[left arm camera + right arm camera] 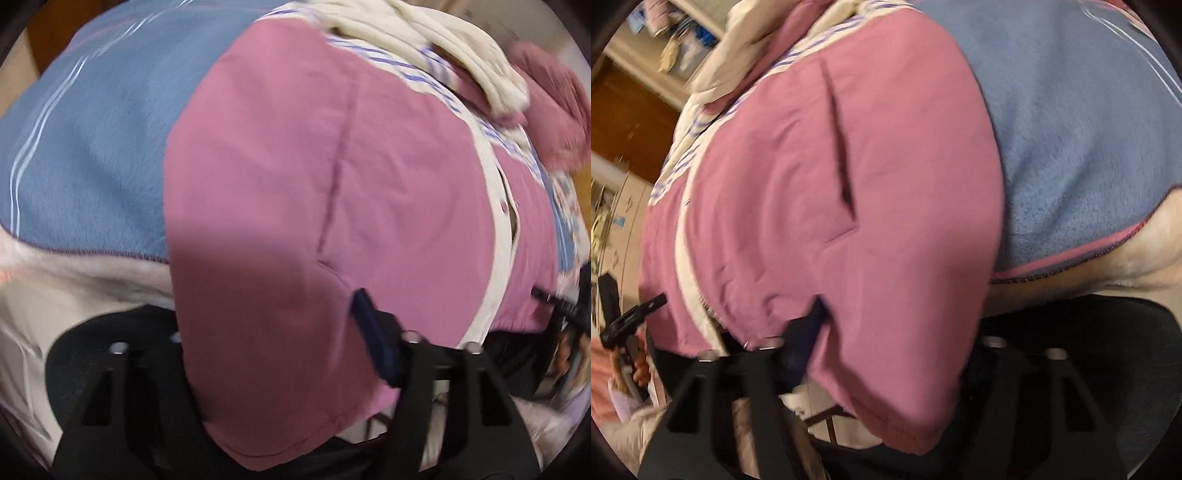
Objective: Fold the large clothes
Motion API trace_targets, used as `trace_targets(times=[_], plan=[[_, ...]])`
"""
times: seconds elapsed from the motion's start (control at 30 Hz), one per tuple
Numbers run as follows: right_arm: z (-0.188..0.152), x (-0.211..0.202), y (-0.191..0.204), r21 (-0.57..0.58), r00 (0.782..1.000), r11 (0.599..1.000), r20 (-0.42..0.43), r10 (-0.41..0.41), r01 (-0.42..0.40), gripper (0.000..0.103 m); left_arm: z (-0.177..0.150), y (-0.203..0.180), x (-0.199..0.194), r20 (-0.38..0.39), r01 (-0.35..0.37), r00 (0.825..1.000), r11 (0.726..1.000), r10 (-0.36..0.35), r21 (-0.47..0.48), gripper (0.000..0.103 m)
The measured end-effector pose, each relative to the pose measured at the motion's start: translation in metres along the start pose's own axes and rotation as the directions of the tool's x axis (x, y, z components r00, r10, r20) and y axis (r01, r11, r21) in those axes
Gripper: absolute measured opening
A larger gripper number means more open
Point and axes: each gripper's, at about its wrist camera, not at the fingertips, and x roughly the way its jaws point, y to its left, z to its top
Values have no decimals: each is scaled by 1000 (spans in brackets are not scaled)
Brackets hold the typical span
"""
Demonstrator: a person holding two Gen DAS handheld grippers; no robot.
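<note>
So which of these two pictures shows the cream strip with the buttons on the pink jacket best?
The left wrist view. There the cream strip runs in a long curve down the pink jacket, with a snap button visible on it. The right wrist view shows only a short, blurred stretch of the strip near the picture's left edge.

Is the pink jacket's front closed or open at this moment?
Mostly closed: the pink jacket shows its cream placket lying shut, with one small gap beside a snap. It lies spread on the blue blanket.
</note>
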Motion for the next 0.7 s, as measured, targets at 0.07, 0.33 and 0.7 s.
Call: trace_targets(times=[0.07,0.33,0.7], plan=[[8,-5,4,-18,999,999,0,36,-36,31,-1,0,-4,4,22,1000,1000,-22,12,47],[12,10,36,-100,1000,995,-10,15,-15,45,2,-6,-3,-21,49,999,998,-48,45,26],[88,-97,93,-268,810,819,178,559,-507,12,69,-40,-112,166,503,828,840,-536,205,16]])
